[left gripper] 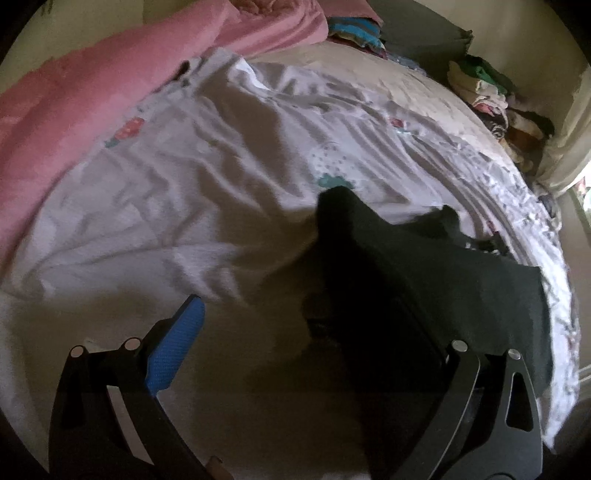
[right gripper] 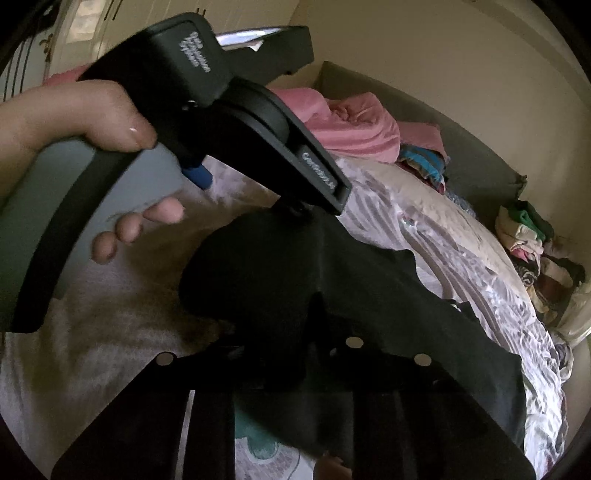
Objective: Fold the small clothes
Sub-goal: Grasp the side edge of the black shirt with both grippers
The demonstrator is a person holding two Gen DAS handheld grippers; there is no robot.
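A dark green-black garment (left gripper: 424,266) hangs above the white printed bedsheet (left gripper: 184,184). In the left wrist view my left gripper (left gripper: 295,325) is open: its blue-padded left finger (left gripper: 173,350) is bare, and the garment drapes over the right finger and hides it. In the right wrist view the same garment (right gripper: 295,277) covers my right gripper (right gripper: 295,343); its fingers stand close together under the cloth and seem to pinch it. The left gripper's body (right gripper: 229,107), held by a hand, is right above the garment's top edge.
A pink blanket (left gripper: 92,103) lies along the bed's far left. A pile of coloured clothes (left gripper: 491,99) sits at the bed's far right corner, and folded striped clothes (left gripper: 354,33) lie by the grey headboard (right gripper: 461,147). The wall is just beyond.
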